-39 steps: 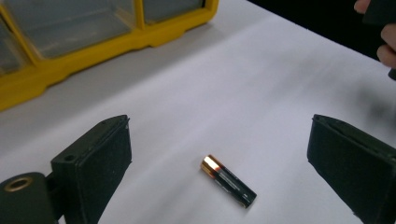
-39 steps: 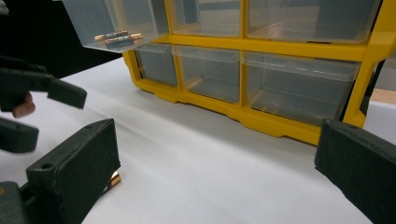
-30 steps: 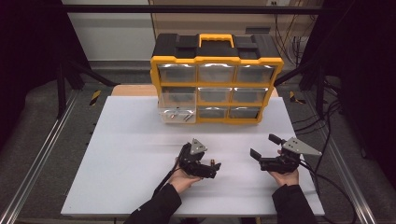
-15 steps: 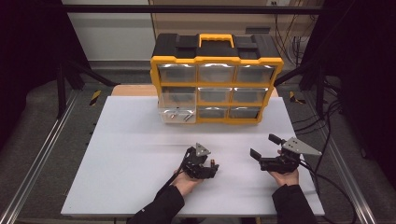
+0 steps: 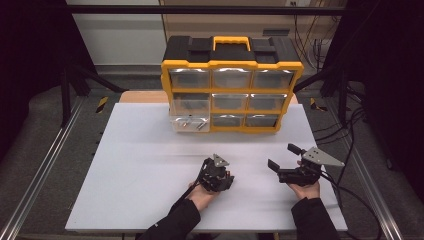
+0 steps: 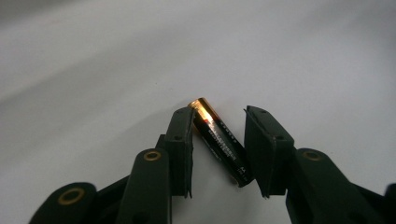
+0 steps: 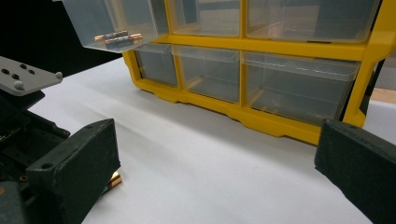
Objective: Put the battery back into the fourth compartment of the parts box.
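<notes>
A black and gold battery (image 6: 219, 140) lies slantwise on the white table (image 5: 140, 165). My left gripper (image 6: 219, 112) points down at it, open, with one jaw on each side and both close to it. In the high view the left gripper (image 5: 219, 179) stands near the table's front middle. The battery's gold end (image 7: 114, 179) peeks out behind a jaw in the right gripper view. My right gripper (image 5: 282, 156) hovers to the right of the left one, wide open and empty, facing the yellow drawer organizer (image 5: 232, 65).
The organizer's bottom-left clear drawer (image 5: 189, 123) is pulled out, and a few batteries (image 7: 114, 38) lie in it. The other drawers are pushed in. Cables (image 5: 350, 145) trail off the table's right edge. Metal rails run along both sides.
The left gripper has shifted slightly right and tipped down onto the table. The right gripper has stayed where it was.
</notes>
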Tool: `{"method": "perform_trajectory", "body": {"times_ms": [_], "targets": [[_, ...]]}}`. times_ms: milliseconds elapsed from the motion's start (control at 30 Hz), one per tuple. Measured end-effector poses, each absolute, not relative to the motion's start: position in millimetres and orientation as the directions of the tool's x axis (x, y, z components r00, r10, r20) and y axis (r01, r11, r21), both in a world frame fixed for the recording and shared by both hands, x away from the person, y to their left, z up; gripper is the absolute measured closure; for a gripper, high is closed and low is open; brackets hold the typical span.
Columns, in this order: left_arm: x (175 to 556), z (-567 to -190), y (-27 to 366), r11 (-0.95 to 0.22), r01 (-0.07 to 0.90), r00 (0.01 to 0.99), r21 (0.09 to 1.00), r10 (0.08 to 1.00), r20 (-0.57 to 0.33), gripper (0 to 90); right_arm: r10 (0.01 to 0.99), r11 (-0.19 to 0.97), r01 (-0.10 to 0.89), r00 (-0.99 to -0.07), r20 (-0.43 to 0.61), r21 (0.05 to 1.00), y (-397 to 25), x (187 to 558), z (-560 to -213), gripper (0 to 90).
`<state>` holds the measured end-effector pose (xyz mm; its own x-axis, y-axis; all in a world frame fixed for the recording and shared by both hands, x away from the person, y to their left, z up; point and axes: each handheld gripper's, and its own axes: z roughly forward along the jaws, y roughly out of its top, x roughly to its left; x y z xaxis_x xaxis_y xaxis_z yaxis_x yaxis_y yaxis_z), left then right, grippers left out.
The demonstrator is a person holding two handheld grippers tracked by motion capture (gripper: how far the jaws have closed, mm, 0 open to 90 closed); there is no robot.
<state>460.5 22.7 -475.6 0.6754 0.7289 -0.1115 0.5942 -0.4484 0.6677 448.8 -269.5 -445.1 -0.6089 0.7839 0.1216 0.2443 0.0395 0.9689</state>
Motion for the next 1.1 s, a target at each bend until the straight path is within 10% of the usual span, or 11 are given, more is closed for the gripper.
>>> {"method": "perform_trajectory", "body": {"times_ms": [1100], "targets": [[464, -453, 33, -0.491, 0.558, 0.71, 0.67, 0.699, -0.079, 75.9, 0.783, 0.035, 0.245, -0.609, 0.126, 0.969, -270, 448, -444, 0.3]]}}
